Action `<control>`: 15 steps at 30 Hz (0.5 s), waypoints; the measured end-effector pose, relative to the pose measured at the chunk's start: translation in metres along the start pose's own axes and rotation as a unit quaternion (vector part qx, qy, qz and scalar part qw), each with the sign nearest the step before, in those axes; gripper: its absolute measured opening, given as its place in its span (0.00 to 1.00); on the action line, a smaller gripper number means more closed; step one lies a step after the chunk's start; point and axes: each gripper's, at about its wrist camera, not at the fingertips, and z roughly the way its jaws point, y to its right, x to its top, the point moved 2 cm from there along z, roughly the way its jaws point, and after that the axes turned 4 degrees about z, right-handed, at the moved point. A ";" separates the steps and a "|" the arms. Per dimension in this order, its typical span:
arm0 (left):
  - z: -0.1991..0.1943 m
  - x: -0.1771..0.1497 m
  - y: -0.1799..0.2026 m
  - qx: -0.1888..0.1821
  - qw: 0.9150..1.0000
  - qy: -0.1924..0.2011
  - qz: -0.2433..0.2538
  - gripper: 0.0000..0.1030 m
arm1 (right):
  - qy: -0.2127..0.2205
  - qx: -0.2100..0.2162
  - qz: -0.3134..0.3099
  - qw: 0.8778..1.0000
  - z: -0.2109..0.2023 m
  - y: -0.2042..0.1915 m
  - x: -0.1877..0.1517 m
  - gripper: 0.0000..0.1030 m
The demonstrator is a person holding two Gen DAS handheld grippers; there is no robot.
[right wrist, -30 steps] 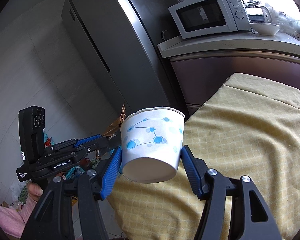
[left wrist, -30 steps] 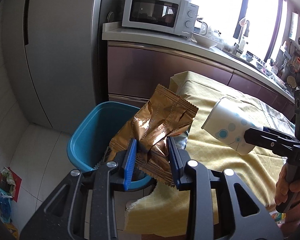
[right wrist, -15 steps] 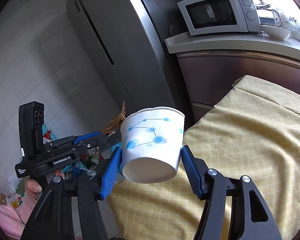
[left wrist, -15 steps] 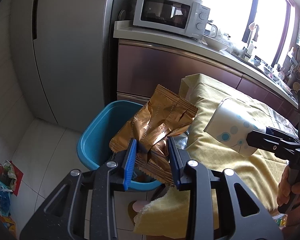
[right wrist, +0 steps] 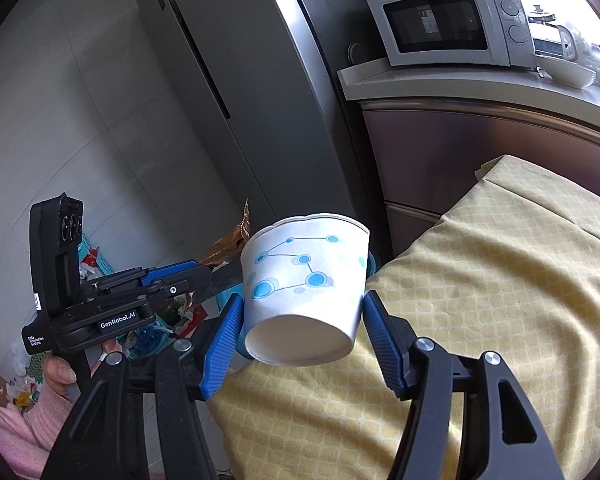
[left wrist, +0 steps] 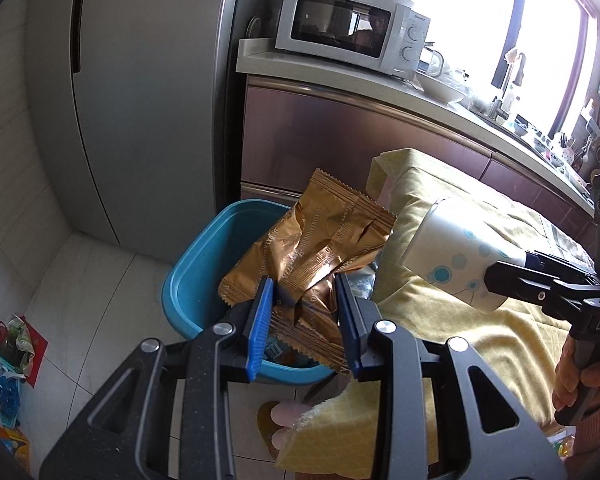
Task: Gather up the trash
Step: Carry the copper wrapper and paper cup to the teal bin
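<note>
Wrapper (left wrist: 316, 252) and cup (right wrist: 304, 280) in clamped jaws

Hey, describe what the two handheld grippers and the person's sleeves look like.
Both the left gripper and right gripper have black angular frames with silver bolts and ribbed blue finger pads. The left carries white "GenRobot.AI" lettering and an upright black camera block. Bare hands grip them; a pink sleeve shows.
</note>
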 end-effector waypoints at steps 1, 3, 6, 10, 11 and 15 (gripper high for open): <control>0.001 0.000 -0.001 0.000 1.000 0.000 -0.001 0.31 | -0.001 -0.001 -0.002 1.000 0.001 -0.001 0.000 0.58; 0.000 -0.001 -0.002 0.002 1.000 -0.001 -0.003 0.31 | -0.004 -0.002 -0.005 1.000 0.003 -0.002 0.001 0.58; 0.002 -0.001 -0.005 0.004 1.000 -0.004 -0.008 0.31 | -0.008 -0.005 -0.009 1.000 0.008 -0.004 0.002 0.58; 0.005 -0.002 -0.009 0.007 1.000 -0.008 -0.013 0.31 | -0.013 -0.007 -0.016 1.000 0.013 -0.006 0.005 0.58; 0.006 -0.002 -0.010 0.008 1.000 -0.008 -0.014 0.31 | -0.014 -0.007 -0.018 1.000 0.014 -0.007 0.006 0.58; 0.010 -0.003 -0.013 0.012 1.000 -0.011 -0.017 0.31 | -0.020 -0.010 -0.023 0.999 0.019 -0.009 0.007 0.58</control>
